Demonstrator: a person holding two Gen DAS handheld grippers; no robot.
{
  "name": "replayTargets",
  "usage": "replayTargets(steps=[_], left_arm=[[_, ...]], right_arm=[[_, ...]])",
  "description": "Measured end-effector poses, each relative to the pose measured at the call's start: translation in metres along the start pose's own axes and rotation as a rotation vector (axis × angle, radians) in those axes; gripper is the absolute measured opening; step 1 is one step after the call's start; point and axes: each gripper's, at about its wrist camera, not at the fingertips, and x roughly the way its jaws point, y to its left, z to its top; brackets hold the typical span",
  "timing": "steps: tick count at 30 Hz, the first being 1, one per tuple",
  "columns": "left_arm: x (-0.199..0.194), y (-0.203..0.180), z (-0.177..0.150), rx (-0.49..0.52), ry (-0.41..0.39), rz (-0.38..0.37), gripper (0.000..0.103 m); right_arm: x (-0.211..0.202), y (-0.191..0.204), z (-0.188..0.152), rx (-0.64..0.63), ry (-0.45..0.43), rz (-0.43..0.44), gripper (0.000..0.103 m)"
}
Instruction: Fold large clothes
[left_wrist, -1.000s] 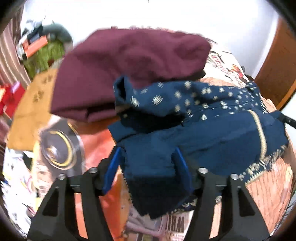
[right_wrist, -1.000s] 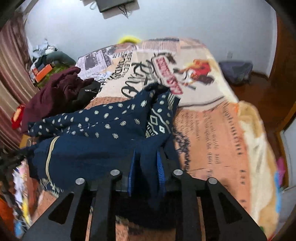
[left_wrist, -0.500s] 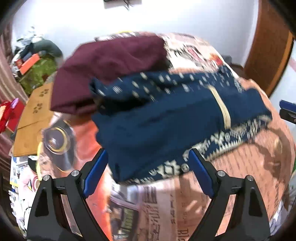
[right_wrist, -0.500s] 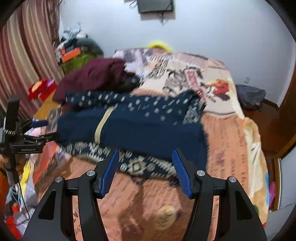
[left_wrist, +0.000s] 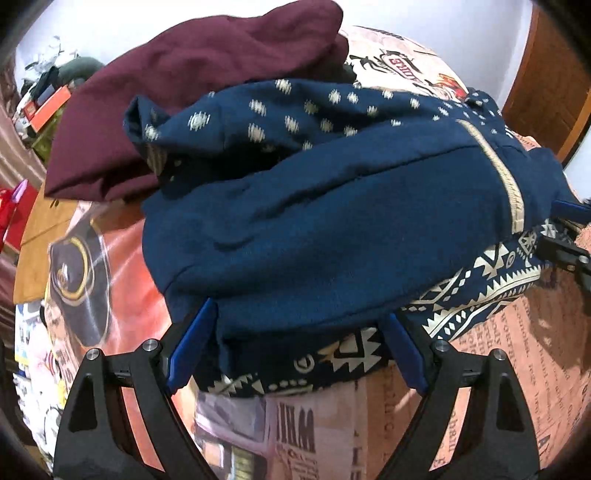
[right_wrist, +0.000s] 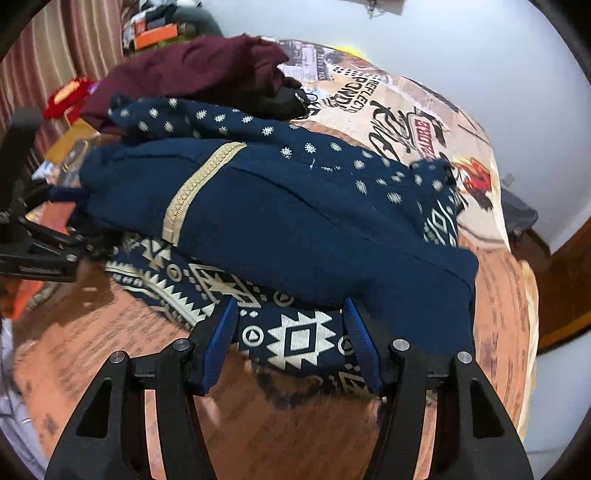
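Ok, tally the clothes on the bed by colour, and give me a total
Navy blue: 1, the patterned garment lying folded on the bedspread
Maroon: 1, the bundle behind it
Black: 1, a piece beside the maroon one, mostly hidden
Total: 3

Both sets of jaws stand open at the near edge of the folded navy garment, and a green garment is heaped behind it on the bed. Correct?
Not quite. The garment heaped behind the folded navy garment is maroon, not green; the left wrist view shows it clearly. The rest holds: the left gripper and right gripper have open jaws at its near edge.
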Motion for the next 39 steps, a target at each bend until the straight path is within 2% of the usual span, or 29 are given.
replayTargets(steps=[5,7,9,11,13,15,18,22,23,25,27,30,34,39], left_arm=[[-0.014,0.005,0.028,0.018,-0.06,-0.044,0.088],[-0.017,0.01,0.044,0.031,-0.097,-0.005,0.088],[-0.018,0.016,0.067,0.051,-0.139,0.091,0.088],[-0.02,0.029,0.088,0.019,-0.151,0.144,0.088],[-0.032,0.045,0.107,-0.055,-0.18,0.086,0.088],[-0.053,0.06,0.121,-0.133,-0.243,0.028,0.088],[-0.077,0.07,0.131,-0.166,-0.312,0.025,0.088],[-0.099,0.079,0.124,-0.18,-0.35,0.016,0.089],[-0.102,0.079,0.12,-0.175,-0.346,0.018,0.089],[-0.098,0.083,0.11,-0.162,-0.321,0.024,0.09],[-0.09,0.082,0.095,-0.145,-0.28,0.027,0.09],[-0.076,0.085,0.064,-0.144,-0.204,0.002,0.09],[-0.05,0.094,0.019,-0.178,-0.073,-0.107,0.09],[-0.003,0.107,-0.025,-0.338,0.075,-0.282,0.09]], right_arm=[[-0.005,-0.015,0.03,0.018,-0.059,0.05,0.056],[-0.002,-0.022,0.046,0.034,-0.08,0.033,0.056],[0.005,-0.033,0.063,0.051,-0.087,0.004,0.056],[0.005,-0.044,0.081,0.091,-0.107,-0.049,0.056],[-0.005,-0.049,0.092,0.123,-0.15,-0.069,0.056],[-0.027,-0.053,0.1,0.135,-0.232,-0.072,0.056],[-0.054,-0.055,0.105,0.149,-0.312,-0.078,0.056],[-0.07,-0.059,0.1,0.141,-0.33,-0.052,0.056],[-0.073,-0.059,0.095,0.136,-0.32,-0.052,0.056],[-0.07,-0.064,0.086,0.134,-0.291,-0.047,0.065],[-0.067,-0.07,0.068,0.138,-0.254,-0.042,0.069],[-0.059,-0.08,0.042,0.155,-0.178,-0.037,0.069],[-0.047,-0.097,0.006,0.232,-0.085,-0.009,0.069],[-0.021,-0.116,-0.034,0.376,0.013,0.032,0.069]])
